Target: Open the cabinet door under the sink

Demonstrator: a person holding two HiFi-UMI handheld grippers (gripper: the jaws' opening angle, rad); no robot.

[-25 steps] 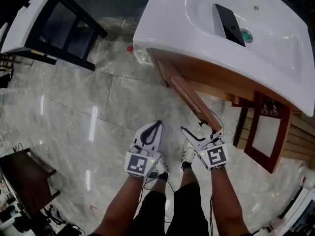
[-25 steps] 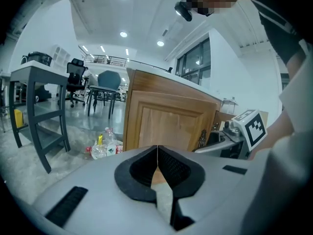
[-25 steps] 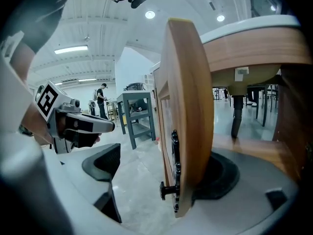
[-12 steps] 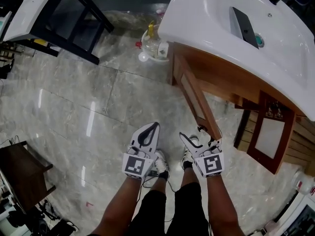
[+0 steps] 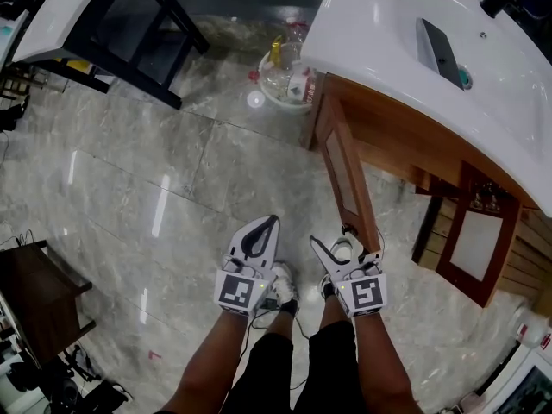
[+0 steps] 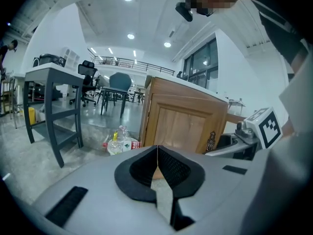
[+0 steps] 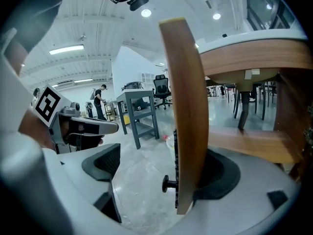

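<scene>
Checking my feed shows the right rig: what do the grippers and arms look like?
The left gripper and right gripper are white, tapering shells with black ribbed pads inside the jaws. Each carries a cube of black-and-white square markers at its rear. A thin dark cable hangs below them. The forearms show no sleeves; black shorts are worn.

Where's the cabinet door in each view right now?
Head view: cabinet door at centre right, swung open.
Left gripper view: door right of centre, front facing the camera.
Right gripper view: door at centre, edge-on.
Shared landmark: dark-legged table.
</scene>
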